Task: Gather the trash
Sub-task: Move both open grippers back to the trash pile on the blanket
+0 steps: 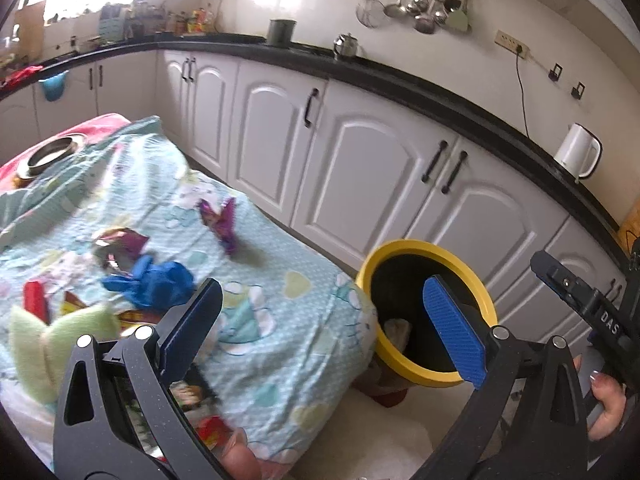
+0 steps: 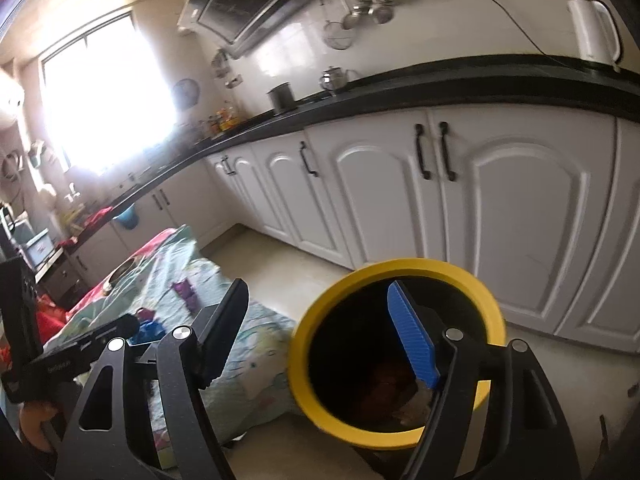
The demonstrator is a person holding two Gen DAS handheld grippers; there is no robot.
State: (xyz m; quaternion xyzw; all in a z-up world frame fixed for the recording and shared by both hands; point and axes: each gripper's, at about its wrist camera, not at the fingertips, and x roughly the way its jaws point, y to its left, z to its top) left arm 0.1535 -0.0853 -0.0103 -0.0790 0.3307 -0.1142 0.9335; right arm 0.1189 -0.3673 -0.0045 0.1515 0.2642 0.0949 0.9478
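A yellow-rimmed bin [image 1: 420, 252] stands on the floor beside a cloth-covered table [image 1: 260, 320]; crumpled trash lies at its bottom [image 1: 396, 330]. My left gripper [image 1: 324, 324] is open and empty between the table's corner and the bin. On the cloth lie a purple wrapper [image 1: 222, 220], a blue glove [image 1: 156, 282], a torn foil wrapper [image 1: 120, 244], a red piece [image 1: 35, 300] and a pale green cloth [image 1: 52, 344]. My right gripper [image 2: 320, 332] is open and empty, its blue finger [image 2: 412, 340] over the bin's mouth [image 2: 360, 368]. The purple wrapper [image 2: 186, 292] shows there too.
White cabinets [image 1: 360, 168] under a black counter [image 1: 400, 80] run close behind the bin. A white kettle [image 1: 578, 152] and pots stand on the counter. A metal bowl [image 1: 48, 154] sits at the table's far end. More wrappers [image 1: 200, 412] lie under my left gripper.
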